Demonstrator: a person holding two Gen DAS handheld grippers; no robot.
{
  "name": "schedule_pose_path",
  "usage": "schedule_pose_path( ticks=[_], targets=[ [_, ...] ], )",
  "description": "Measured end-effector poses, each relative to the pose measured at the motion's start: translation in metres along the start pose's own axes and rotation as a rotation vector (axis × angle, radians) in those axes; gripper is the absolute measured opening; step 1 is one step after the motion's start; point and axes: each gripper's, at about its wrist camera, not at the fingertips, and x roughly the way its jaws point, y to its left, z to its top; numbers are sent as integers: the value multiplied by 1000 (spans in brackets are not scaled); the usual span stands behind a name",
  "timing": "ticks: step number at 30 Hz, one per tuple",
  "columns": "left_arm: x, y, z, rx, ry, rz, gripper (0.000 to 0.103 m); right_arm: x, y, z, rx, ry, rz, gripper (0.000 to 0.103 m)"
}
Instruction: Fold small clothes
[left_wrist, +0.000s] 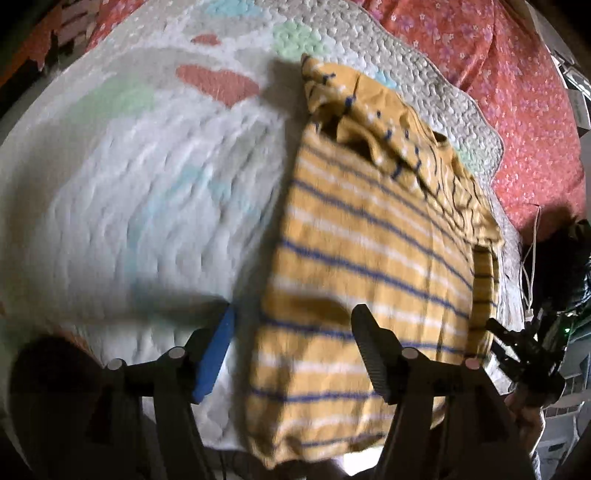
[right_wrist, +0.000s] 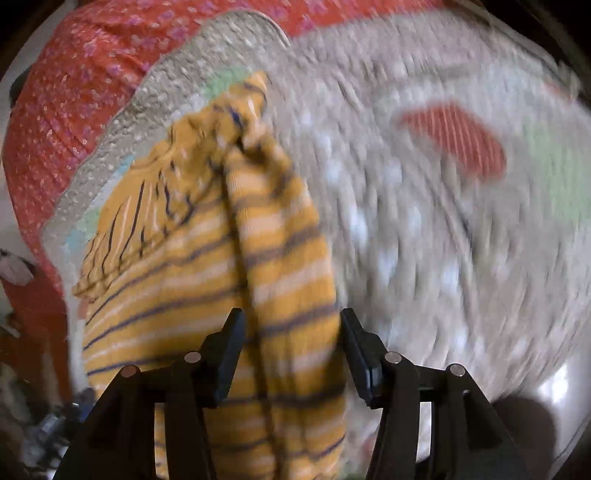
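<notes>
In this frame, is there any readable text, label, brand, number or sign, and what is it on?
None can be read.
Striped yellow garment: only blue and white stripes, no print or tag showing.
Quilted blanket: coloured patches, no lettering.
Red floral sheet: flower pattern only.
Left gripper and right gripper: no markings visible.
Both views are motion-blurred, so fine print would be lost.

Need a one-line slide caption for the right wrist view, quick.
Open right gripper straddling a raised fold of the mustard-yellow, blue-and-white striped small garment on the pale quilted mat.
</notes>
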Motion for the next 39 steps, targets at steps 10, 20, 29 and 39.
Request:
schedule_pose_path(
  ticks=[10,20,29,39],
  targets=[
    [-5,21,-54,-47,81,-169,65,12,-34,-86,78,190,25,57],
    [2,-4,-77,83,95,-132,89,16,-39,-91,122,205,83,58],
    [-2,-14,-79,155,157,-11,13,20,-1,-94,-9,234,81,12],
    [-52,-12,-74,80,142,-116,12,-40,6,-92,71,205,240,10]
  ],
)
